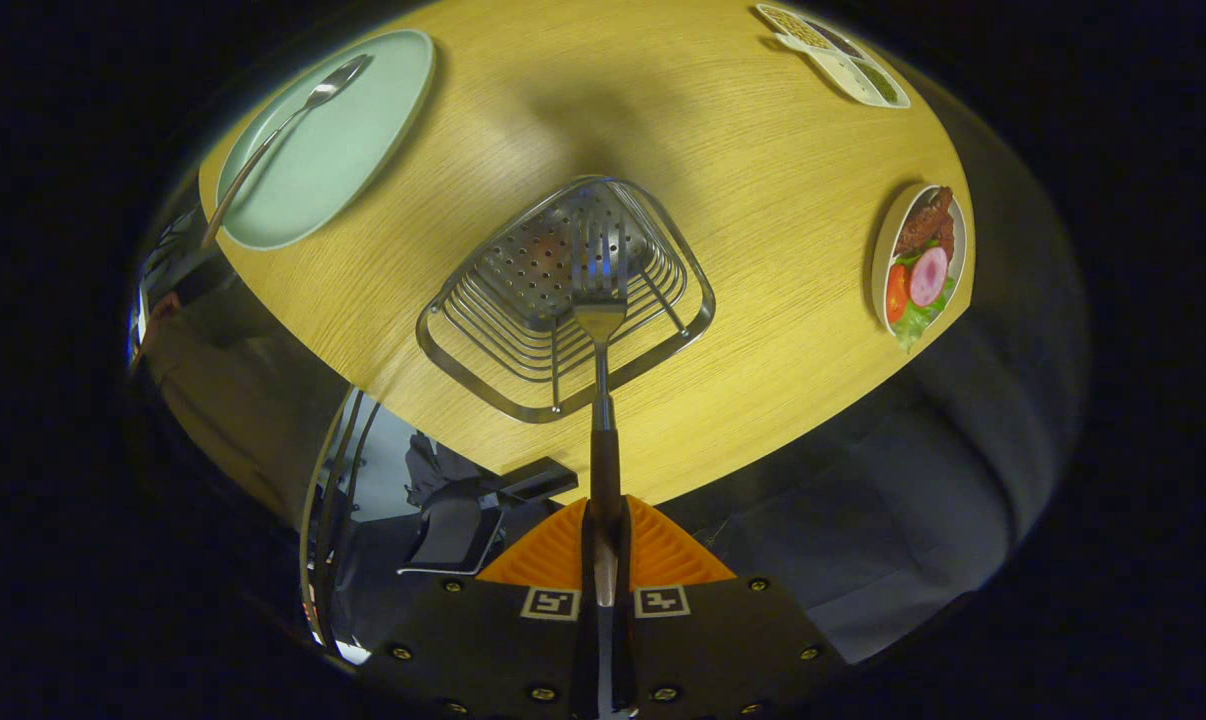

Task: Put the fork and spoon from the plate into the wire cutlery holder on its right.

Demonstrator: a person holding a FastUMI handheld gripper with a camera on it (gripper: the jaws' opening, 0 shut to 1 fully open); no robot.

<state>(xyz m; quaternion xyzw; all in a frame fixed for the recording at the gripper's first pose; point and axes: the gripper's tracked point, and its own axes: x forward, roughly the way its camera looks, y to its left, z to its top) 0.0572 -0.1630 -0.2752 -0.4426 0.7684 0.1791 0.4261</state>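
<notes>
My gripper point(603, 545) is shut on the handle of the fork point(600, 300), which points straight ahead from between the fingers. The fork's tines hang over the mouth of the wire cutlery holder point(563, 300), above its perforated bottom; whether they touch it I cannot tell. The holder stands on the wooden table point(763, 300), just beyond the fingers. Further off to the left lies the pale green plate point(338, 150) with the spoon point(293, 115) resting across it, its handle jutting over the plate's near rim.
A plate of meat, tomato and lettuce point(921, 265) sits to the right of the holder. A divided dish point(833, 50) lies at the far right of the table. Below the table's near edge are a dark chair point(463, 520) and floor.
</notes>
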